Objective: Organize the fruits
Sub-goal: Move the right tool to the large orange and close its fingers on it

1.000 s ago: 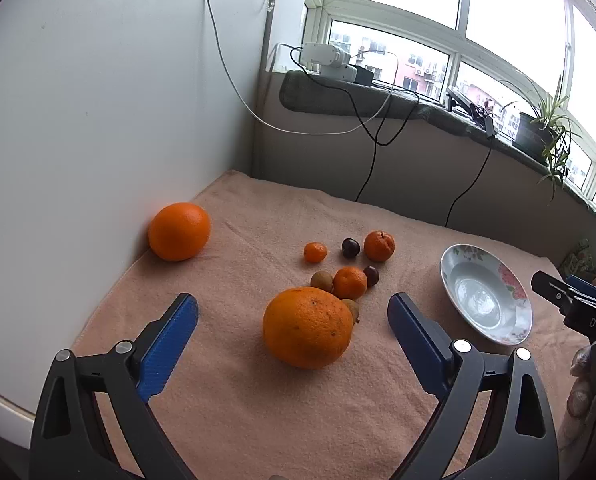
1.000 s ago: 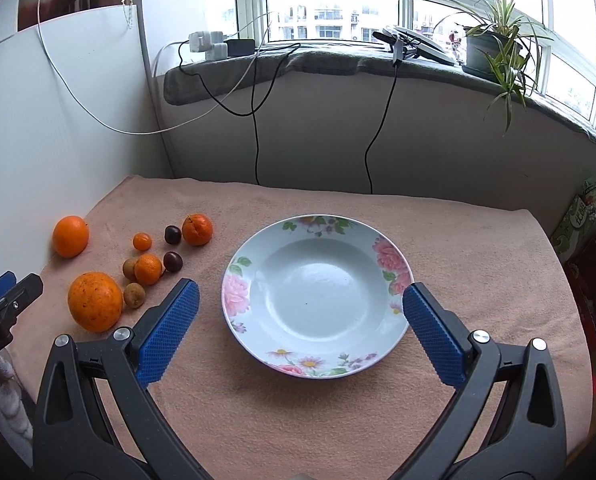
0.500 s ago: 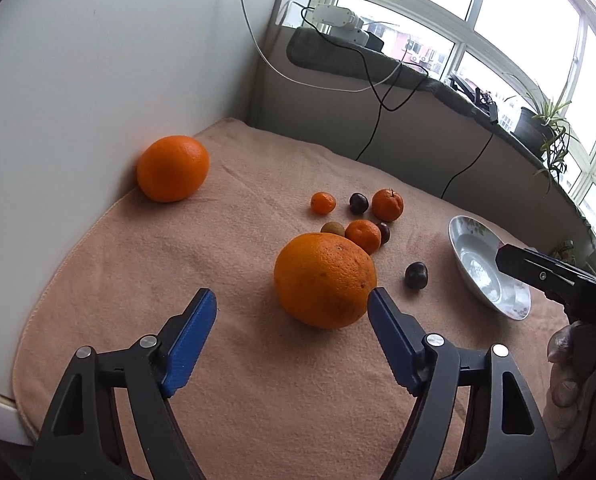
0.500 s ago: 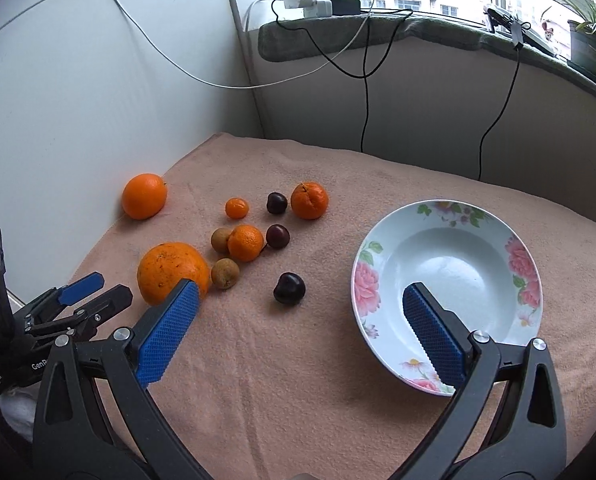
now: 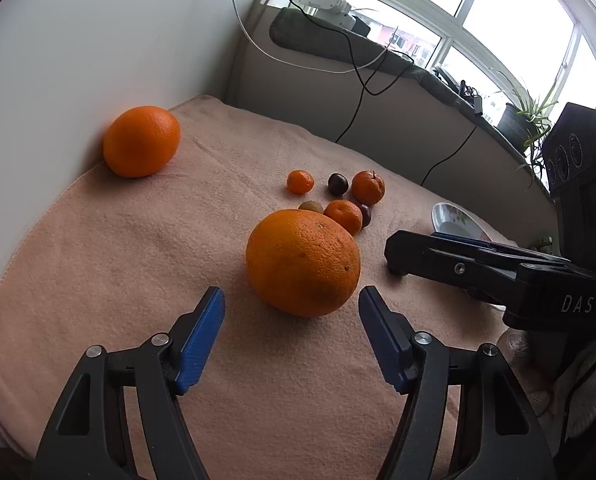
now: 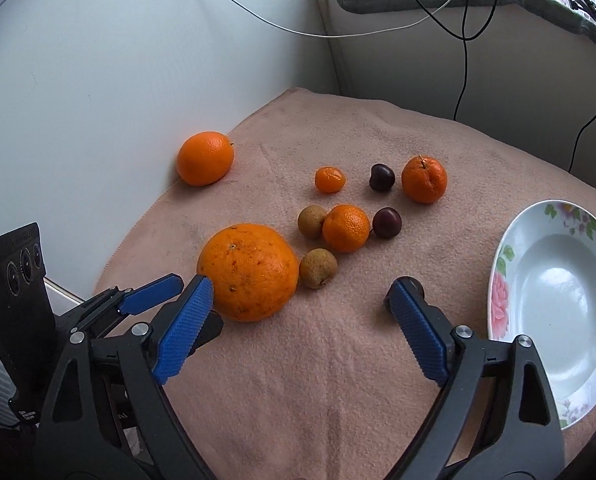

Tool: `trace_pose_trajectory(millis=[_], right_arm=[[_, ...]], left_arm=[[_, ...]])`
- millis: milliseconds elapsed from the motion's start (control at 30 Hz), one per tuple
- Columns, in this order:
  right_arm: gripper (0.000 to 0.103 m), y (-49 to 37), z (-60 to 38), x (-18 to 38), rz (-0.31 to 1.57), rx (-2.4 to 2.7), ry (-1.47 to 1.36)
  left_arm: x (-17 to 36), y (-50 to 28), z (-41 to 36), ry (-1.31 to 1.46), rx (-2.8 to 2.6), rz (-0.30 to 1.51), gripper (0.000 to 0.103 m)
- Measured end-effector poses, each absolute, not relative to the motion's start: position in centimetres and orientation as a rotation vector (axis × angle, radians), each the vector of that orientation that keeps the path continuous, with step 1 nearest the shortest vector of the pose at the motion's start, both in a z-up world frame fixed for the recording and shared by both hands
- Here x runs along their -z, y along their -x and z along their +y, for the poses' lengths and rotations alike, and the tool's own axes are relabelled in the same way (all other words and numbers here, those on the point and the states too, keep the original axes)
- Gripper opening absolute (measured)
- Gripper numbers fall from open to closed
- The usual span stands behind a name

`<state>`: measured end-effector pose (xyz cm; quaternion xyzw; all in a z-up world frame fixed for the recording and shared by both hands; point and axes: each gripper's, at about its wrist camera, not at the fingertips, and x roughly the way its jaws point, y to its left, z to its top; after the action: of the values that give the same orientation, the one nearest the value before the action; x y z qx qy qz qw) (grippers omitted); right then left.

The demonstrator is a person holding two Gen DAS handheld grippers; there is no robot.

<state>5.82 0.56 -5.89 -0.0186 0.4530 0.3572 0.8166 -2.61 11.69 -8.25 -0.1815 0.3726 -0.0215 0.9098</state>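
A big orange [image 5: 302, 262] [image 6: 248, 272] lies on the pink blanket just beyond my open left gripper [image 5: 292, 312], whose blue fingers stand either side of its near face. My right gripper [image 6: 299, 300] is open and empty, close to the orange's right; its right fingertip hides most of a dark cherry [image 6: 415, 283]. Beyond lie a second orange [image 6: 205, 158] by the wall, three tangerines [image 6: 345, 227], two cherries [image 6: 386, 222] and two brown longans [image 6: 317, 268]. A flowered white plate [image 6: 513, 240] sits at the right.
A white wall panel [image 6: 98, 80] borders the blanket's left side. A low wall with a cushioned sill and hanging black and white cables [image 6: 463, 20] closes the back. The left gripper's body [image 6: 18, 280] sits at the right wrist view's left edge.
Both grippers moved forward and left toward the fruit. The left fingers have narrowed around the big orange. The right gripper swung from the plate and now covers the loose cherry.
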Motion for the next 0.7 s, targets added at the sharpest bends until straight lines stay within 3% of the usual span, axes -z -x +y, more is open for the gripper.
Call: trace_pose_trajectory(millis=[333,700], right_arm=[[0.086,-7.1,3.7,6.3,0.980,-0.835,0.103],[0.070,-7.2,5.8,7.4,1.018,-0.909,0.134]], left_arm=[[8.9,2.0,12.2,0.443,0.066,0.758,0.068],[10.2,1.4,12.8,0.489,0.076,0.772,0.066]])
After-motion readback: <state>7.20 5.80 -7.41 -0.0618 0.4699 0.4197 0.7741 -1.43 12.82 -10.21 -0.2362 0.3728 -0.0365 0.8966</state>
